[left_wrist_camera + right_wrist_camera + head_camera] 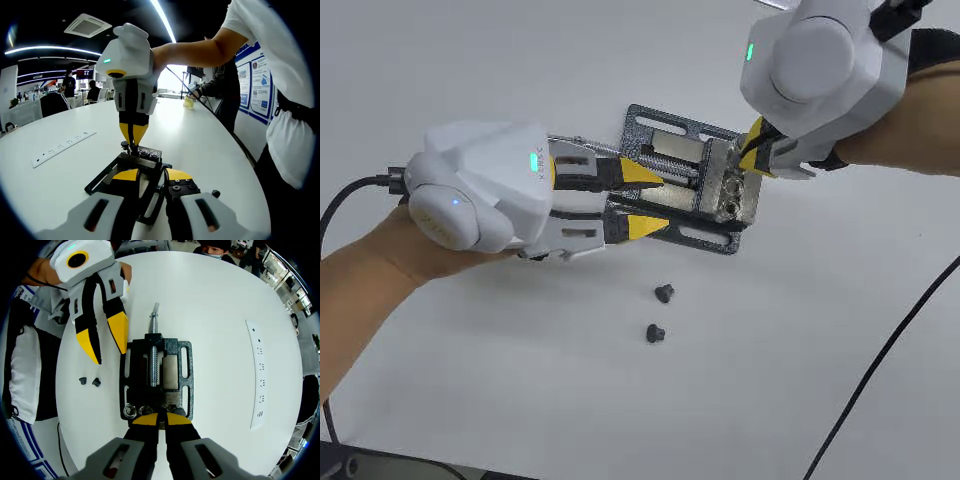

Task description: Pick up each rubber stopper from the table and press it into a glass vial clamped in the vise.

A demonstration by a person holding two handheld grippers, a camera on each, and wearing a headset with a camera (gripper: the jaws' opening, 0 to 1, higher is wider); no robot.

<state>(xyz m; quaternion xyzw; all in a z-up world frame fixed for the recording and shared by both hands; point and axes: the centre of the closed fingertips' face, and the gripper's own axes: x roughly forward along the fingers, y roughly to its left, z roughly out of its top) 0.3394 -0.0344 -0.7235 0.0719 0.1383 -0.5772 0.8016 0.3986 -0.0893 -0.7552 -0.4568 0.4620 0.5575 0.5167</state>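
Note:
A black vise (pixel 665 135) lies on the white table with a row of glass vials (pixel 731 197) clamped at its right end. My right gripper (pixel 757 152) stands over the vials' far end, shut, with a small dark rubber stopper (pixel 124 144) at its tips. In the right gripper view the shut jaws (pixel 161 420) cover part of the vial row (pixel 131 411). My left gripper (pixel 655 200) hovers open over the vise's left half, holding nothing. Two loose stoppers (pixel 664 293) (pixel 655 333) lie on the table in front of the vise.
A black cable (pixel 880 360) crosses the table at the lower right. A white power strip (pixel 257 375) lies flat beyond the vise. The vise screw (pixel 153 320) sticks out from the end opposite the vials. People sit at the far side of the room.

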